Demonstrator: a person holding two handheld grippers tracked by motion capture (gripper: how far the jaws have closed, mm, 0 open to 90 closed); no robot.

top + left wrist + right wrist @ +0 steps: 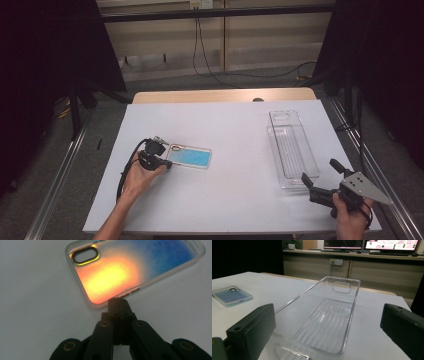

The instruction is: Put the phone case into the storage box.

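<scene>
A phone case (190,156) with a blue-tinted back lies flat on the white table (240,125), left of centre. In the left gripper view the phone case (130,267) glows orange near its camera hole. My left gripper (169,164) (119,301) is shut, its jaws pressed together with their tips against the case's near long edge by the side buttons. A clear plastic tray (272,145) (351,312) lies lengthwise at the right. My right gripper (320,171) (328,315) stands open just before the tray's near end, holding nothing. The phone case (230,296) lies far to its left.
A wooden strip (225,95) borders the table's far edge. Metal rails (60,175) run along the floor on both sides, and cables (210,70) trail across the floor behind. Dark curtains stand at left and right.
</scene>
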